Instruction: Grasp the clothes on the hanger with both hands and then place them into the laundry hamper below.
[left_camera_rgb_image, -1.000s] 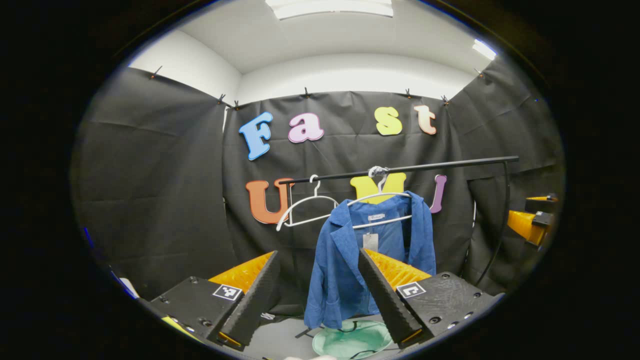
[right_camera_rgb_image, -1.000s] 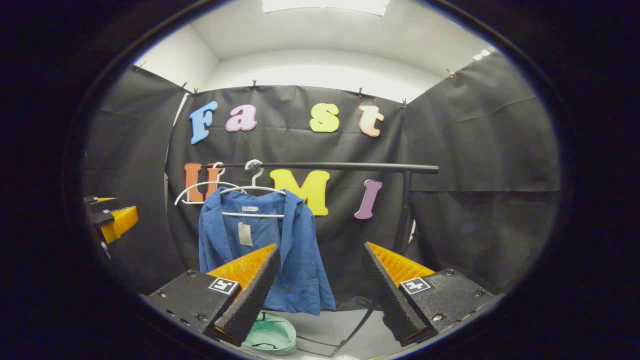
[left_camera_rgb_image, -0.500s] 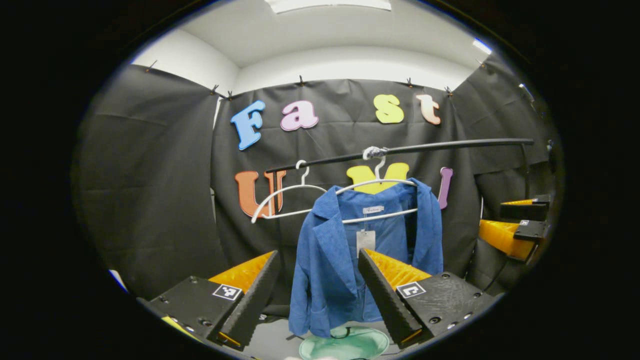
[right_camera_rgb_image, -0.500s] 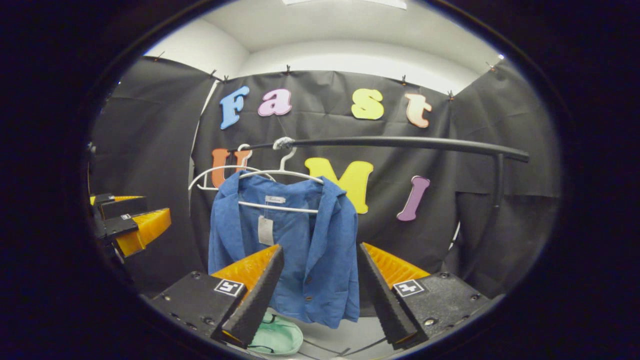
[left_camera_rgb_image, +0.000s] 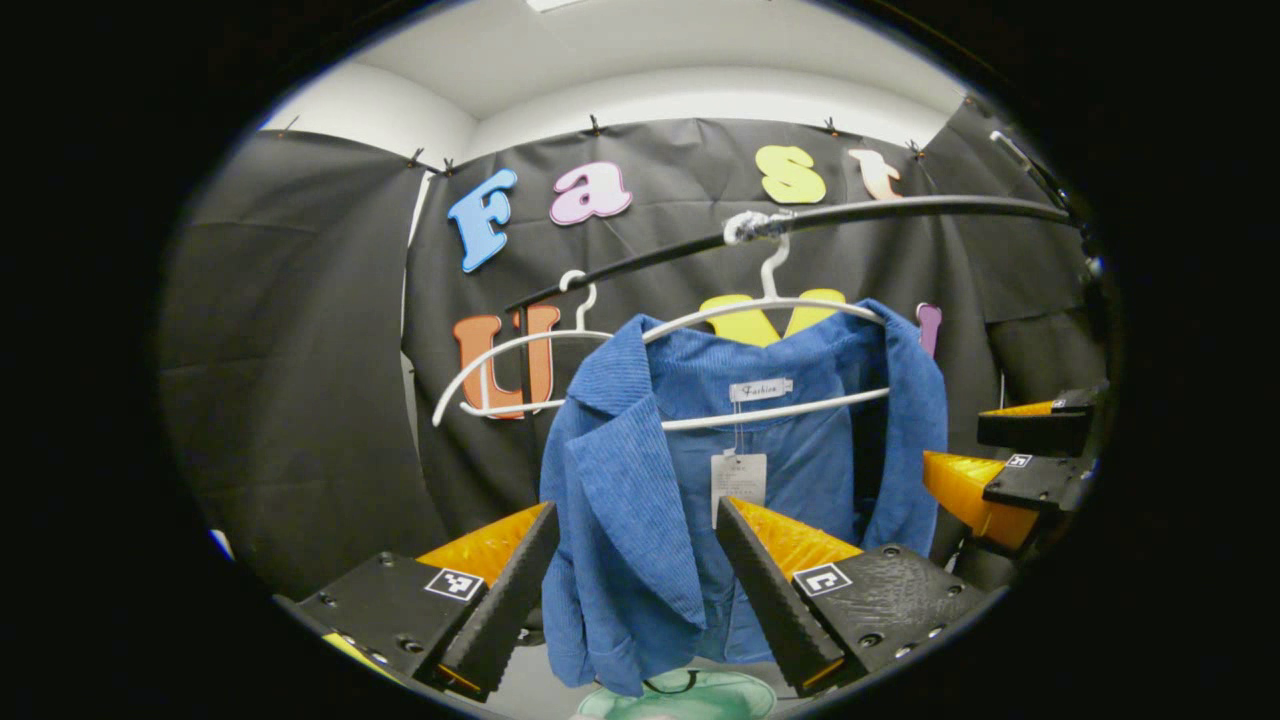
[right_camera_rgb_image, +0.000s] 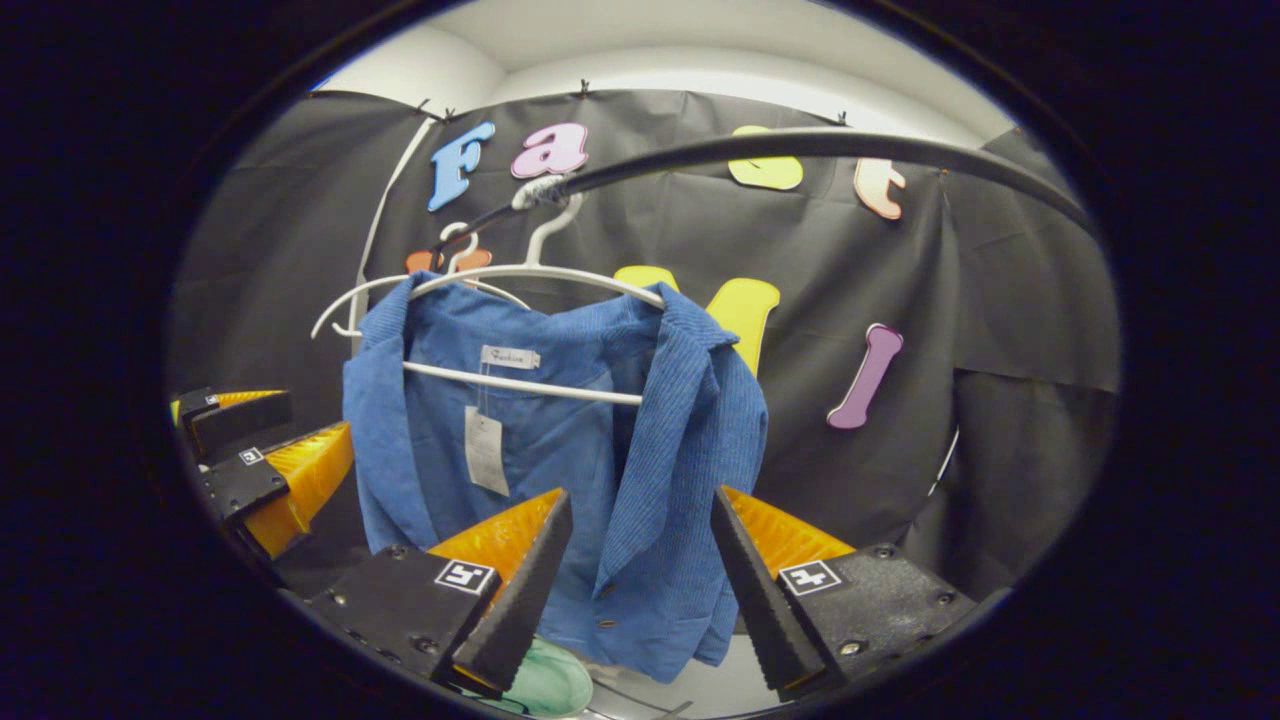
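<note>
A blue corduroy jacket (left_camera_rgb_image: 640, 500) (right_camera_rgb_image: 650, 470) with a paper tag hangs on a white hanger (left_camera_rgb_image: 770, 305) (right_camera_rgb_image: 540, 275) from a black rail (left_camera_rgb_image: 900, 208) (right_camera_rgb_image: 800, 145). My left gripper (left_camera_rgb_image: 635, 590) is open, its fingers framing the jacket's left front panel without touching it. My right gripper (right_camera_rgb_image: 630, 590) is open in front of the jacket's right front panel. In the left gripper view the right gripper (left_camera_rgb_image: 1010, 455) shows at the right edge; in the right gripper view the left gripper (right_camera_rgb_image: 255, 450) shows at the left edge. A pale green hamper (left_camera_rgb_image: 690, 695) (right_camera_rgb_image: 545, 680) lies on the floor under the jacket.
A second, bare white hanger (left_camera_rgb_image: 500, 360) (right_camera_rgb_image: 345, 310) hangs on the rail to the jacket's left. The rail's upright post (left_camera_rgb_image: 1090, 290) stands at the right. Black cloth walls close in behind and on both sides.
Both grippers have moved forward towards the jacket, which now looks much larger and sits between each pair of fingers. The rail has risen in both views. Both grippers stay open.
</note>
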